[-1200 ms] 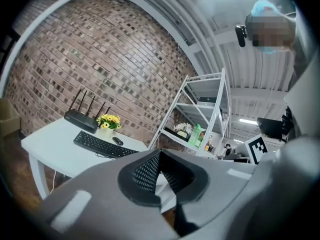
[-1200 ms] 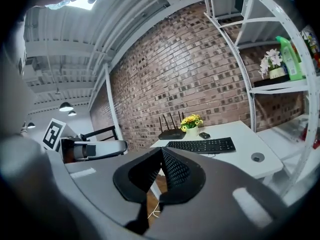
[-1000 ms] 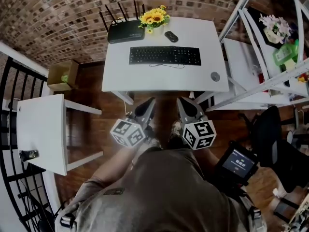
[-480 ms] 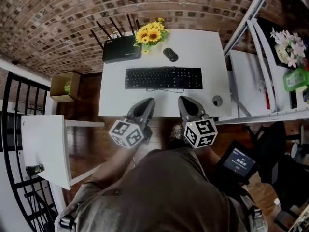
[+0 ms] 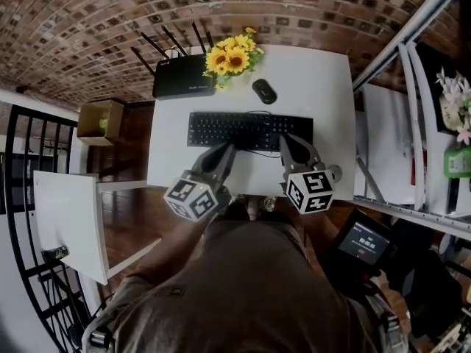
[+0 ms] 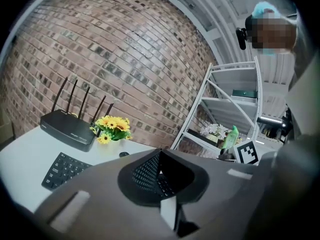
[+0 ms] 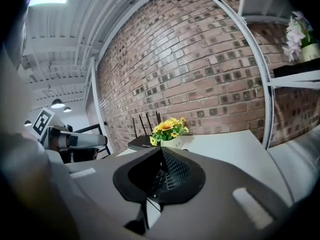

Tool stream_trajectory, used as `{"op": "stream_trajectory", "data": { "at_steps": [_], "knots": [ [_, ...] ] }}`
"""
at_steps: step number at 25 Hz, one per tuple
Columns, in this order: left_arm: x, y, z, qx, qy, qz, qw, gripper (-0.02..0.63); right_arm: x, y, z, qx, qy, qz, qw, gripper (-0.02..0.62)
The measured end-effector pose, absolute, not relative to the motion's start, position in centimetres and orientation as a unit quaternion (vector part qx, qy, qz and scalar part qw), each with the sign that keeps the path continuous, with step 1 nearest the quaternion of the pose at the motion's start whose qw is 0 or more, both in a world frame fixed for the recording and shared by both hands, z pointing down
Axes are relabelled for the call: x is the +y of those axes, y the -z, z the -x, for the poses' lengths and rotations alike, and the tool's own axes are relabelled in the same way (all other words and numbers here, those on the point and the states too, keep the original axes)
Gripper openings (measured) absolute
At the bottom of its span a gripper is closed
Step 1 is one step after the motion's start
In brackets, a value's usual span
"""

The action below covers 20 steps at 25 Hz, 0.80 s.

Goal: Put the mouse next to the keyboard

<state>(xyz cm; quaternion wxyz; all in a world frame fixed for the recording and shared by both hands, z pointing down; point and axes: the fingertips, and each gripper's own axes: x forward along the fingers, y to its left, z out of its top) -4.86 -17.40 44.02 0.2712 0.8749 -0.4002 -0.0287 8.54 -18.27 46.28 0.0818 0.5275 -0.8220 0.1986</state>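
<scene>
The small black oval mouse [image 5: 264,90] lies on the white table [image 5: 324,79], at 1 o'clock from the black keyboard [image 5: 249,131]. Probably light, hard, slippery: pinch its long sides. The left gripper [image 5: 227,150] and right gripper [image 5: 288,143] have jaws pressed together, empty.

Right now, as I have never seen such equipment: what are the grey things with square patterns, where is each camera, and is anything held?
There is no robot: a person holds a two-jaw tool in each hand, the left gripper and the right gripper. The top-down picture comes from a camera on the person's head; the other two come from cameras riding on the grippers, looking along their jaws. On the white table lie a keyboard, a mouse beyond it, a router and yellow flowers. Both grippers are shut and hold nothing.
</scene>
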Motion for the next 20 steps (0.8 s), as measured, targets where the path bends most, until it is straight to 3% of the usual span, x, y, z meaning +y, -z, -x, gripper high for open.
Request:
{"op": "stream_trajectory", "data": {
  "at_steps": [14, 20],
  "knots": [
    [-26.4, -46.8, 7.4, -0.358, 0.029, -0.88, 0.311, 0.0, -28.5, -50.5, -7.4, -0.789, -0.204, -0.555, 0.167, 0.015],
    [-28.0, -48.0, 7.9, -0.373, 0.021, -0.868, 0.327, 0.0, -32.6, -53.4, -8.2, -0.791, -0.227, -0.531, 0.201, 0.143]
  ]
}}
